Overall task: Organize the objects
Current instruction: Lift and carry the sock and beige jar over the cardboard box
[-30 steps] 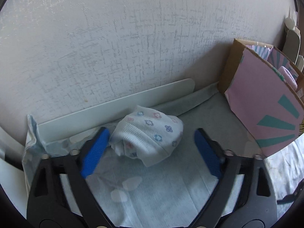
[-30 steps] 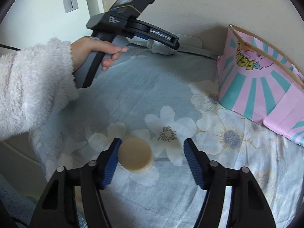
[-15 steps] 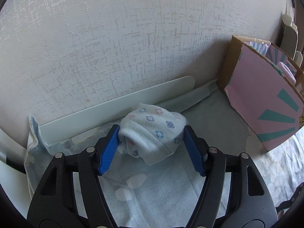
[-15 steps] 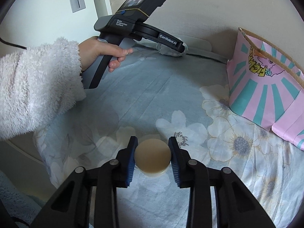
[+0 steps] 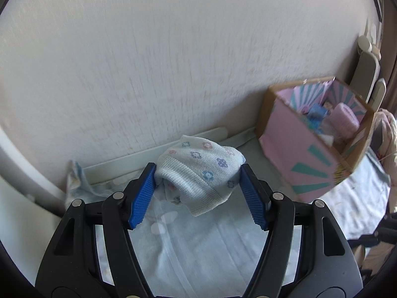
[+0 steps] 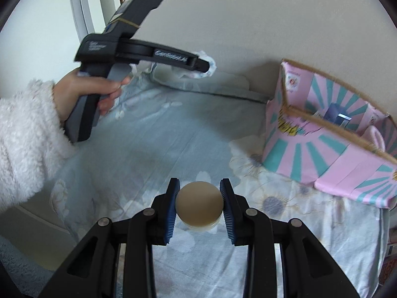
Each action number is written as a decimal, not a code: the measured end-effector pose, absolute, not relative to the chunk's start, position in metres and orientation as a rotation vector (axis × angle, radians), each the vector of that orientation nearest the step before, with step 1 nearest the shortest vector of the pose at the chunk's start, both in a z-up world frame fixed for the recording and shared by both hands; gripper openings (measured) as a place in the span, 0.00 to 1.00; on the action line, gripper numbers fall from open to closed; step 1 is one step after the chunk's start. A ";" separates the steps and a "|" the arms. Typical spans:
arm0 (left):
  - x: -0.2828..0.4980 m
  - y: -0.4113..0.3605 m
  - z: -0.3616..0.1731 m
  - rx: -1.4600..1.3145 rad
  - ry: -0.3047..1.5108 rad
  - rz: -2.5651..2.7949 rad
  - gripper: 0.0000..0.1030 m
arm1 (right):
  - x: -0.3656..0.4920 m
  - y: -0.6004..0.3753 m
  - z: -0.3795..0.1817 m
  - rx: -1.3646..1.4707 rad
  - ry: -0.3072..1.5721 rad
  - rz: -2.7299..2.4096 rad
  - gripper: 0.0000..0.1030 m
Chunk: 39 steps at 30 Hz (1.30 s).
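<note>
My left gripper (image 5: 198, 171) is shut on a rolled white sock with small flower prints (image 5: 198, 171) and holds it above the bed near the wall. It also shows in the right wrist view (image 6: 208, 65), raised at the back. My right gripper (image 6: 199, 195) is shut on a round beige jar (image 6: 199, 202) and holds it a little above the flowered sheet (image 6: 153, 144). A pink and teal cardboard box (image 5: 310, 154) stands open to the right, also in the right wrist view (image 6: 330, 154).
The box holds a pink roll (image 5: 345, 121) and blue items (image 5: 316, 114). A white rail (image 5: 139, 159) runs along the textured wall (image 5: 173, 62). A hand in a fluffy white sleeve (image 6: 27, 134) holds the left gripper.
My left gripper closed on the sock and lifted it off the bed. My right gripper closed on the jar and raised it. Both views now look into the box.
</note>
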State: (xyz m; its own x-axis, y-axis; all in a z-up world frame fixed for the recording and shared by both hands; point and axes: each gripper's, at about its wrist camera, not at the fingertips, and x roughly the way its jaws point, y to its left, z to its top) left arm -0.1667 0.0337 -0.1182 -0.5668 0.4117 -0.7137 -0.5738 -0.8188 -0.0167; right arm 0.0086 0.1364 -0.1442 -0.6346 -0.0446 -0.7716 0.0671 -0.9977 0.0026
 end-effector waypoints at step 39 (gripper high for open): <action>-0.005 0.154 -0.028 -1.012 -0.011 2.409 0.63 | 0.059 0.314 -0.013 1.296 -0.124 -2.944 0.30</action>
State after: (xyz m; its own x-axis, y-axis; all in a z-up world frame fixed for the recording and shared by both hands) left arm -0.0047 0.1536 -0.0276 -0.5839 0.4681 -0.6632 -0.4620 -0.8634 -0.2027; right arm 0.0592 0.3138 -0.0128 -0.6735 0.0400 -0.7381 -0.1018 -0.9940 0.0390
